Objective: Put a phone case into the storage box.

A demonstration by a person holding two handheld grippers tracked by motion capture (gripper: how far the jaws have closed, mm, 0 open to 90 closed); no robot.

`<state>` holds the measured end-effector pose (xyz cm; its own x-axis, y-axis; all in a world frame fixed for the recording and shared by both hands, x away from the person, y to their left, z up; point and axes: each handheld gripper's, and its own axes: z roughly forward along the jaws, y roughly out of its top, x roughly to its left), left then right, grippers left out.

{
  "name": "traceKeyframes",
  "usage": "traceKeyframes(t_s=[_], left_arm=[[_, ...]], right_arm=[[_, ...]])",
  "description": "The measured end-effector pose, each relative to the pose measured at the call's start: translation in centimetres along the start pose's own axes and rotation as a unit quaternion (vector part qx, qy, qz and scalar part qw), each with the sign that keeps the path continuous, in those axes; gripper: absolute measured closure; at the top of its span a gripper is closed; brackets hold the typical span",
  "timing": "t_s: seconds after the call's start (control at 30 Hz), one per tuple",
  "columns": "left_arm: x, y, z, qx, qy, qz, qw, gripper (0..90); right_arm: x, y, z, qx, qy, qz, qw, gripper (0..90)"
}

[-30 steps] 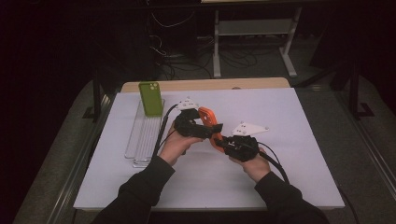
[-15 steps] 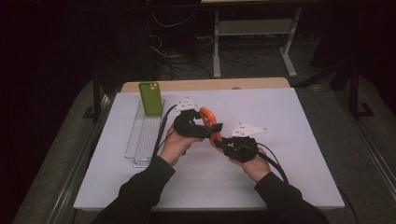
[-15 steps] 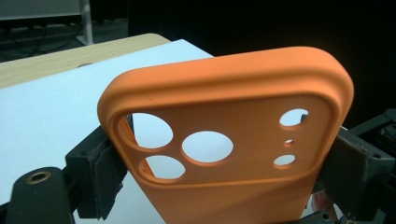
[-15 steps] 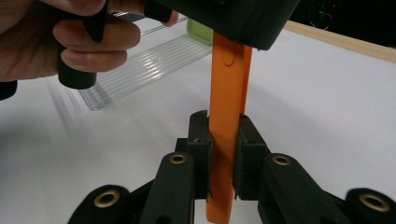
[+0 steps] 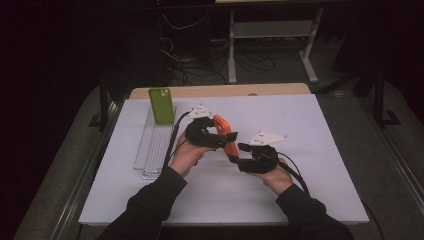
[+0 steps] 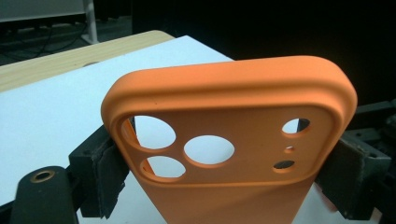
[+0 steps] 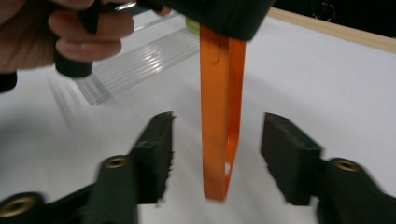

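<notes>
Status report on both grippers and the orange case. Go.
Left gripper clamped on orange silicone phone case. Right gripper just opened, astride its edge, not touching. Nothing in the way.

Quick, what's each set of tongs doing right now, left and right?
Left tongs: shut on the orange phone case.
Right tongs: open, just been opening, case between the pads untouched.

- The tray [image 5: 150,150] lies on the tabletop [image 5: 300,200] at nine o'clock.
- The phone [image 5: 161,105] stands in the tray's twelve o'clock end.
- The case [image 5: 225,132] sits mid-tabletop, between the left tongs [image 5: 227,136] at ten o'clock and the right tongs [image 5: 236,152] at four o'clock.
</notes>
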<state>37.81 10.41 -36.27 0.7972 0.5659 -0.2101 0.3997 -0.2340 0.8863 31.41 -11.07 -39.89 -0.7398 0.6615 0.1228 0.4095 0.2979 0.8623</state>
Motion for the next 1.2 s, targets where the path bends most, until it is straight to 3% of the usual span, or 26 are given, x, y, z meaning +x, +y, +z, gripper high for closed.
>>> traceKeyframes(t_s=[0.1, 0.3, 0.5, 0.63, 1.2], left_arm=[[0.3, 0.2, -0.3, 0.005, 0.011, 0.003, 0.9999, 13.6], [1.2, 1.0, -1.2, 0.009, 0.022, 0.007, 0.9997, 13.6], [1.8, 2.3, -2.2, 0.01, 0.034, 0.014, 0.9993, 13.6], [2.4, 3.1, -3.1, 0.006, 0.042, 0.02, 0.9989, 13.6], [6.9, 6.3, -8.6, -0.007, 0.106, 0.016, 0.9942, 13.6]], right_arm=[[-0.4, -0.3, -0.7, 0.008, 0.006, 0.0, 1.0, 29.8], [-1.7, -1.3, -2.0, 0.018, -0.017, 0.006, 0.9997, 14.8], [-2.7, -2.7, -3.3, 0.024, -0.041, -0.006, 0.9988, 8.6], [-3.0, -3.6, -3.8, 0.034, -0.04, -0.008, 0.9986, 1.6], [-3.4, -7.0, -5.5, 0.048, -0.058, -0.011, 0.9971, 0.3]])
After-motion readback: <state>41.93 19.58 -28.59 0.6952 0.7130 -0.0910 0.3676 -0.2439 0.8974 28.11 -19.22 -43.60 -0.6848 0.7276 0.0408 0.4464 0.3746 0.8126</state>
